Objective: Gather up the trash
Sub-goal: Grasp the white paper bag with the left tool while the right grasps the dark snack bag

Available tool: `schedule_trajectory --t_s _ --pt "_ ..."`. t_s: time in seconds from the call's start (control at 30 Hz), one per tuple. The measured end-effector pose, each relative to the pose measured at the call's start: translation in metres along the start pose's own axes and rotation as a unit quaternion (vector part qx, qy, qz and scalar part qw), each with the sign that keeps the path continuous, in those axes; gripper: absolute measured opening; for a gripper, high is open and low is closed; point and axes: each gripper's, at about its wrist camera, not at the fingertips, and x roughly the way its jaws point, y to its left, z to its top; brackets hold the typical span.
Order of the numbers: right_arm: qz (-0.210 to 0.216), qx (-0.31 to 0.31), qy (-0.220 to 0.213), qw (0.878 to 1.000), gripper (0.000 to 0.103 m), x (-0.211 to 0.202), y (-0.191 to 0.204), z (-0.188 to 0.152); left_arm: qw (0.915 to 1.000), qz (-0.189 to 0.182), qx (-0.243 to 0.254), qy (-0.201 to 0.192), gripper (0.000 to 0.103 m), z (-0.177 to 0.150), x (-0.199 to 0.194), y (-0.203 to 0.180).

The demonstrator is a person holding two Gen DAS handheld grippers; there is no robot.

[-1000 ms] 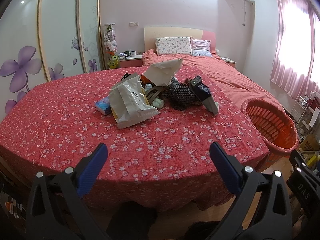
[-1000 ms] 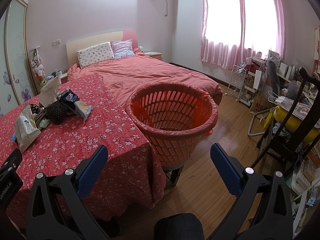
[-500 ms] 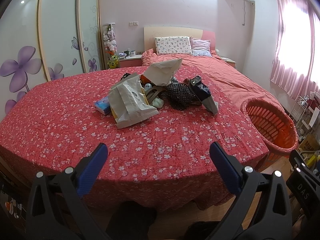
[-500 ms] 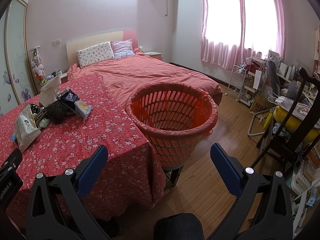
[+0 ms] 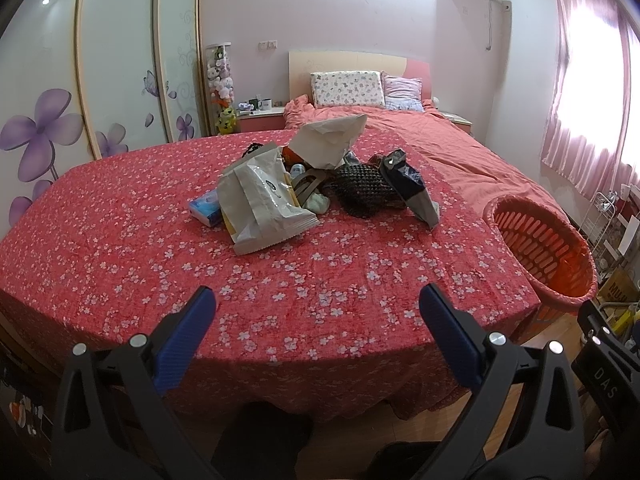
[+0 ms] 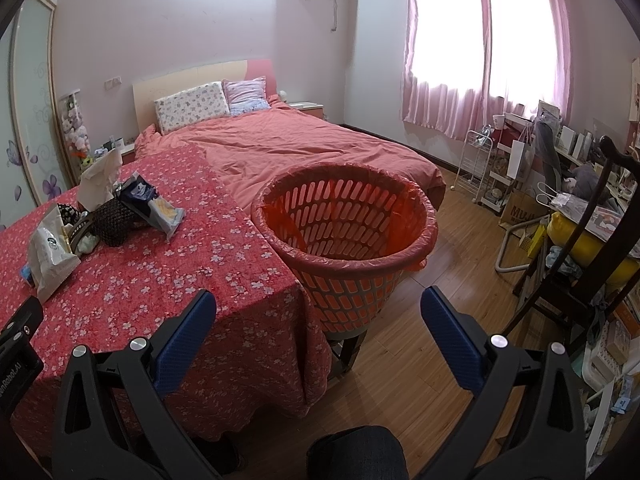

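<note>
A pile of trash lies mid-table on the red floral cloth [image 5: 160, 264]: a white snack bag [image 5: 264, 204], a beige paper bag [image 5: 328, 144], a dark woven pouch [image 5: 362, 190], a dark blue wrapper [image 5: 412, 184] and a small blue tissue pack [image 5: 206, 208]. The pile also shows in the right wrist view [image 6: 112, 212]. An orange slotted basket [image 6: 344, 236] with a red liner stands at the table's right edge and looks empty inside. My left gripper [image 5: 316, 312] is open over the table's near edge. My right gripper [image 6: 318, 314] is open in front of the basket.
A bed [image 6: 304, 148] with pillows lies behind the table. A wardrobe with flower decals [image 5: 48, 128] stands at left. A wire rack [image 6: 480, 168], a dark chair [image 6: 592, 240] and cluttered items stand at right on the wooden floor [image 6: 400, 380].
</note>
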Motion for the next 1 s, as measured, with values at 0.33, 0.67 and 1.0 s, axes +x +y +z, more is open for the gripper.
schedule_trajectory --t_s 0.33,0.67,1.0 --pt "0.061 -0.020 0.017 0.998 0.101 0.022 0.032 0.009 0.9984 0.036 -0.040 0.016 0.099 0.008 0.031 0.044" --pt "0.150 -0.048 0.030 0.987 0.092 0.066 0.092 0.040 0.9951 0.034 -0.084 0.038 0.099 0.027 0.072 0.098" --pt "0.199 -0.063 0.094 0.974 0.062 0.132 0.143 0.061 0.9930 0.020 -0.098 0.064 0.099 0.042 0.109 0.112"
